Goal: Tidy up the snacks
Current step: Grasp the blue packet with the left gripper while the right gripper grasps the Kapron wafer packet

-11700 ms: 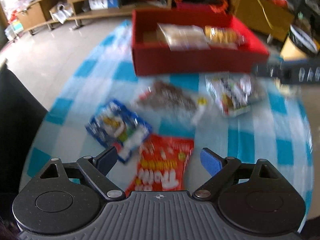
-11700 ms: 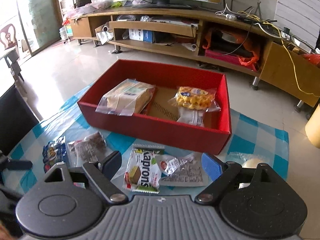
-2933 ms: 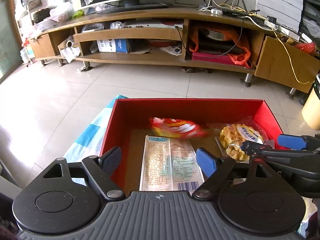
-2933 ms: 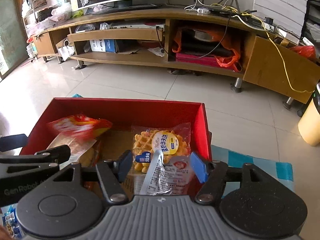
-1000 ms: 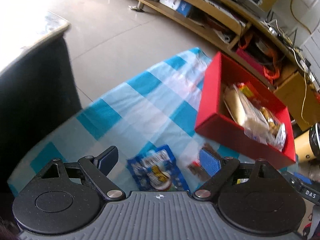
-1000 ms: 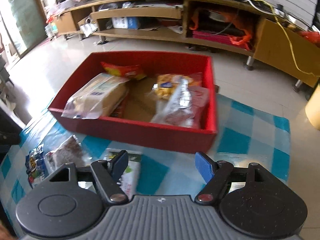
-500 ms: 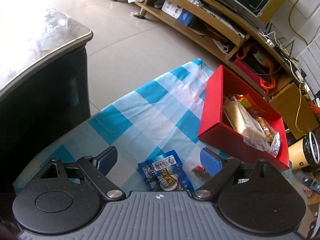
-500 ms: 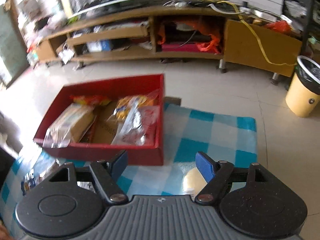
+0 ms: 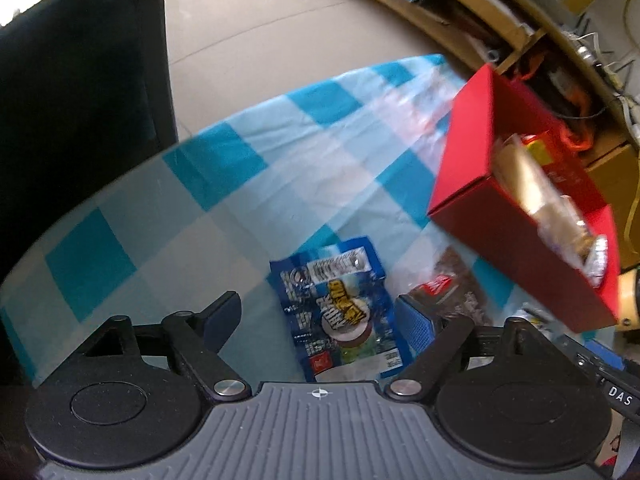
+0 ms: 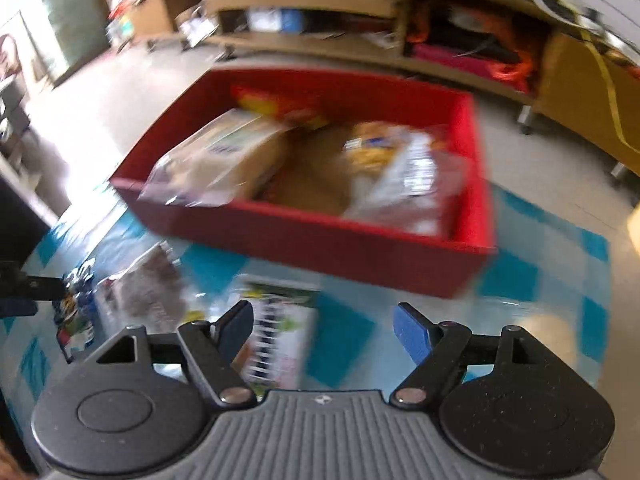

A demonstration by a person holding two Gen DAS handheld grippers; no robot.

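Observation:
A blue snack packet (image 9: pixel 340 312) lies flat on the blue-checked cloth (image 9: pixel 224 168). My left gripper (image 9: pixel 320 320) hovers over it with the packet between its closing jaws, and the pads are not pressing on it. A brown snack bag (image 9: pixel 452 292) lies just right of the packet. The red box (image 9: pixel 480 216) holds several packets. In the blurred right wrist view, my right gripper (image 10: pixel 326 328) has its jaws opening and nothing gripped. It is above a green-and-white packet (image 10: pixel 280 340) in front of the red box (image 10: pixel 320 240).
A black cabinet (image 9: pixel 80 100) stands at the cloth's left edge. A long wooden shelf unit (image 10: pixel 320 4) runs behind the box across the tiled floor. A pale round thing (image 10: pixel 548 332) lies on the cloth at the right. The left gripper (image 10: pixel 20 288) shows at the left edge.
The left gripper has sunk toward the blue packet and its jaws have narrowed. The right wrist view has swung from the cloth's right side back over the green-and-white packet.

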